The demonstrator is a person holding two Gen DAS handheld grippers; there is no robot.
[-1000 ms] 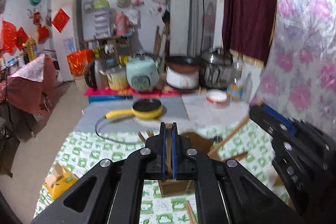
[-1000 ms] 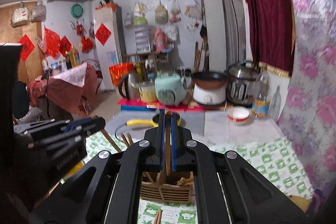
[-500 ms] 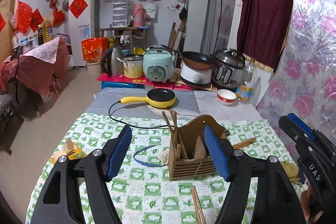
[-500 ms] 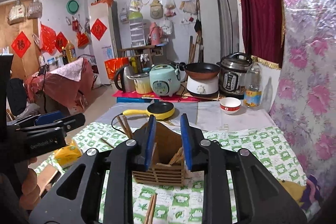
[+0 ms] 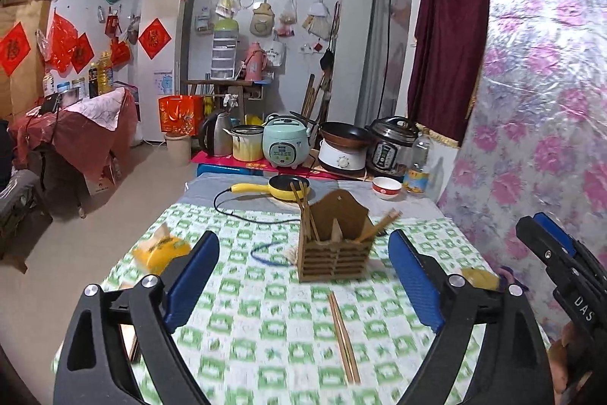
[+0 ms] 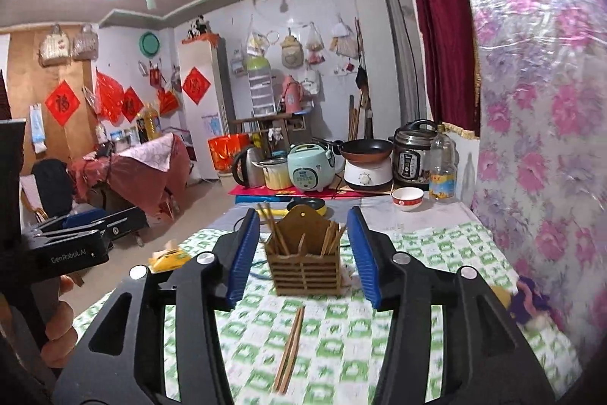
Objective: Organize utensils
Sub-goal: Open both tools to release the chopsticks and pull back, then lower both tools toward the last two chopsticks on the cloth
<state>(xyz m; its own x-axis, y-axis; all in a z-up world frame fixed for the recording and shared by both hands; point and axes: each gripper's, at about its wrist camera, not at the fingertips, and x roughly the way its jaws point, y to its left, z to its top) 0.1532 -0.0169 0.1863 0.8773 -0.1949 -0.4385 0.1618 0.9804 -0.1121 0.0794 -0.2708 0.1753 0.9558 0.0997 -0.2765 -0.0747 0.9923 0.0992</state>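
Observation:
A wooden utensil holder (image 5: pixel 334 249) (image 6: pixel 303 264) stands upright mid-table on the green checked cloth (image 5: pixel 265 321). Chopsticks lean in its left and right compartments. A loose pair of chopsticks (image 5: pixel 343 336) (image 6: pixel 290 344) lies on the cloth in front of it. My left gripper (image 5: pixel 302 237) is back from the holder, its jaws wide and still opening, nothing between them. My right gripper (image 6: pixel 303 213) is also back from it, jaws part open and opening, empty. Each gripper shows at the edge of the other's view.
A yellow packet (image 5: pixel 161 247) and a blue loop (image 5: pixel 269 253) lie left of the holder. Behind it are a yellow electric pan (image 5: pixel 288 186), a bowl (image 5: pixel 386 185) and a bottle (image 6: pixel 442 173). A flowered wall covering (image 6: pixel 538 139) runs along the right. Cookers stand beyond the table.
Both grippers were shut on wooden sticks right over the holder. They have let go, opened and drawn back; the sticks stay in the holder.

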